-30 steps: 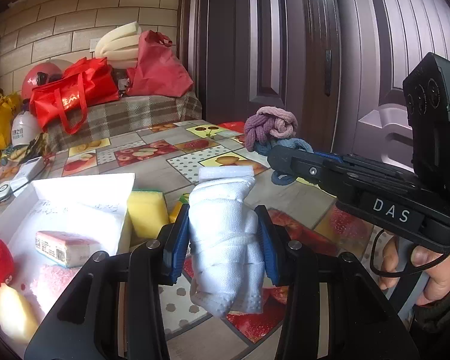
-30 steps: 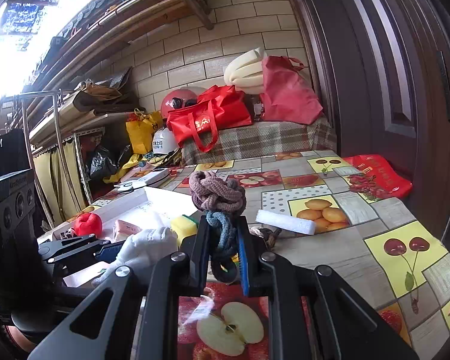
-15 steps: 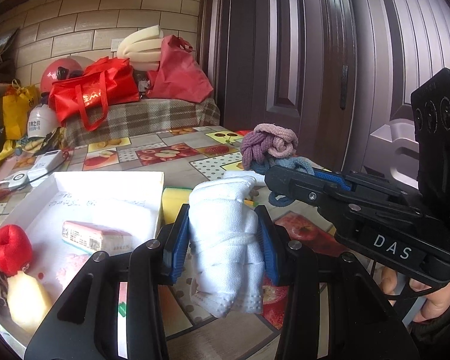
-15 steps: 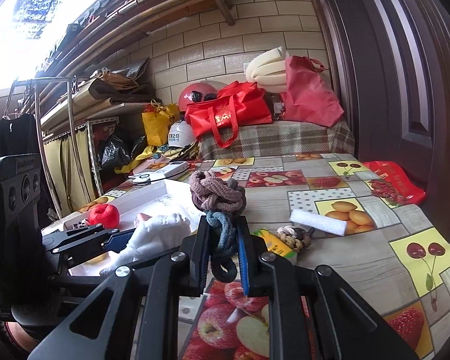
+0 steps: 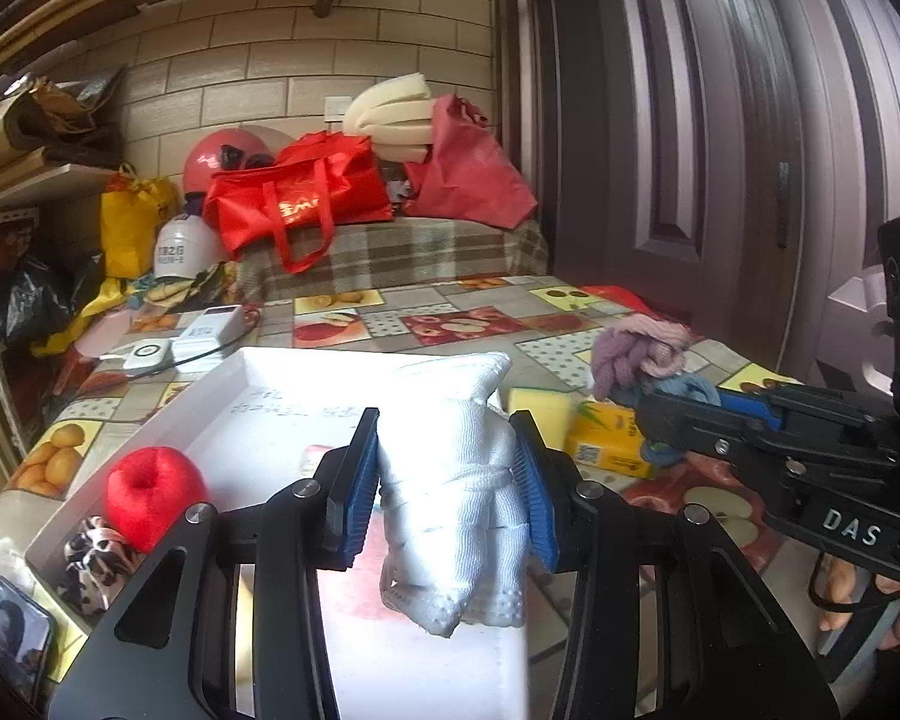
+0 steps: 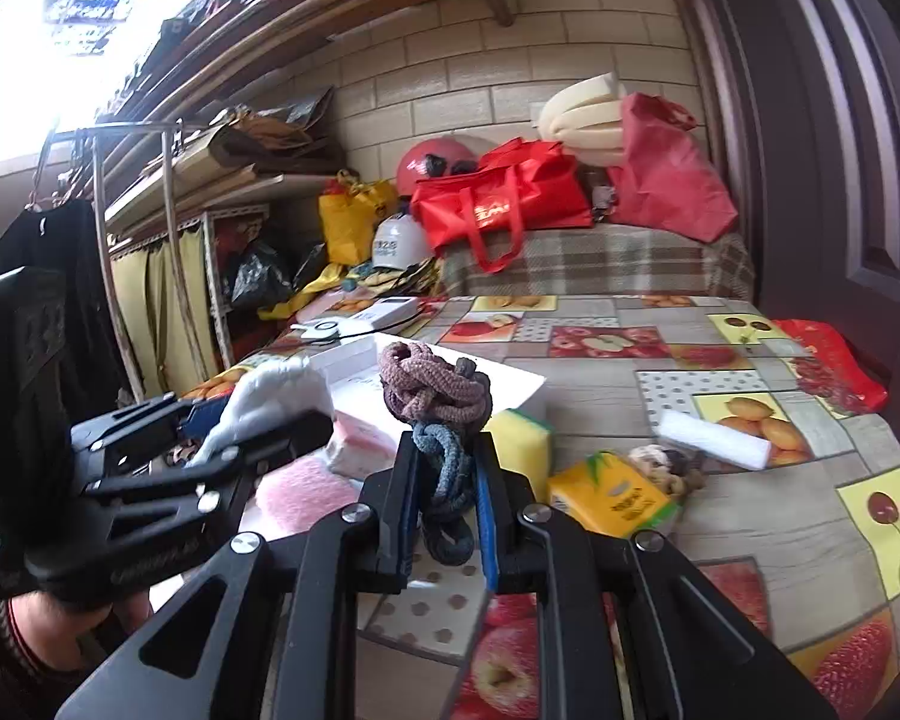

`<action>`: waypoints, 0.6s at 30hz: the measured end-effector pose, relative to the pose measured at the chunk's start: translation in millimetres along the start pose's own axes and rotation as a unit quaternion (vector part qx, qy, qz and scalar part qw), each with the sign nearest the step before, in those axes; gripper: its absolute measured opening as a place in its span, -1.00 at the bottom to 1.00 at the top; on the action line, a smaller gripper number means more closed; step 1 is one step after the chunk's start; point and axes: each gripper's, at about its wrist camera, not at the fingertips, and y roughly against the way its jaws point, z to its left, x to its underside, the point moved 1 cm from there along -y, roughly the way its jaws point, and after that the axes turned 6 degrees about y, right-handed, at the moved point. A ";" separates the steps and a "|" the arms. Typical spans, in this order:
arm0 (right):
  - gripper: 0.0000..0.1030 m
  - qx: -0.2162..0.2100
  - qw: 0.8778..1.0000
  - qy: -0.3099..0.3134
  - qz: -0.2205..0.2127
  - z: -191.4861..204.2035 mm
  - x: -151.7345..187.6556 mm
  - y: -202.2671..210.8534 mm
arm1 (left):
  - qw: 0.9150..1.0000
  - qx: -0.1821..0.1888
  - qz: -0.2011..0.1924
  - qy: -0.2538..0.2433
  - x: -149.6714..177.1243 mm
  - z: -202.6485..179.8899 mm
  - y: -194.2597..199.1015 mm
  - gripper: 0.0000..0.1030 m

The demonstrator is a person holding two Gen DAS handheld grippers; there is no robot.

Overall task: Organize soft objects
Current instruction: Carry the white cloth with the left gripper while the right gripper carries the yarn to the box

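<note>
The left gripper (image 5: pixel 447 480) is clamping a rolled white cloth (image 5: pixel 450 498) between its blue fingers (image 5: pixel 354 486), holding it over the near end of the white box (image 5: pixel 210 396) on the table (image 6: pixel 720 516). The cloth is blocking much of the box floor from the left wrist view; a red ball (image 5: pixel 153 495) and a spotted scrunchie (image 5: pixel 99 558) are showing at the box's left corner, and a pale packet behind the cloth is barely peeking out. A phone (image 5: pixel 12 639) is cut off at the left edge. The right gripper (image 6: pixel 447 498) is pinching a knotted rope bundle (image 6: pixel 435 390), fingers clenched on its blue-grey lower loops while the mauve knot is standing above them, near the box's right edge. Beside the box are lying a yellow sponge (image 6: pixel 522 438), a yellow packet (image 6: pixel 612 501), a white roll (image 6: pixel 714 438) and a small braided thing, too small to identify. Only fingertips of the hand holding the right gripper are showing, low on the right in the left wrist view.
</note>
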 end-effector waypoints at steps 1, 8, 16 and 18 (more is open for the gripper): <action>-0.70 -0.008 1.000 0.004 0.004 4.4 -0.2 -3.8 | 1.000 -0.011 0.000 0.005 -1.4 7.7 -2.1 -0.19; -0.71 -0.075 0.996 0.029 0.044 40.3 -1.1 -34.7 | 0.996 -0.054 0.017 0.064 -6.6 65.1 -16.2 -0.19; -0.71 -0.112 0.988 0.086 0.067 72.7 0.0 -50.6 | 0.989 -0.045 0.038 0.139 -5.8 102.5 -23.9 -0.19; -0.71 -0.115 0.987 0.088 0.068 74.4 0.4 -51.7 | 0.988 -0.047 0.037 0.140 -5.7 103.0 -23.3 -0.19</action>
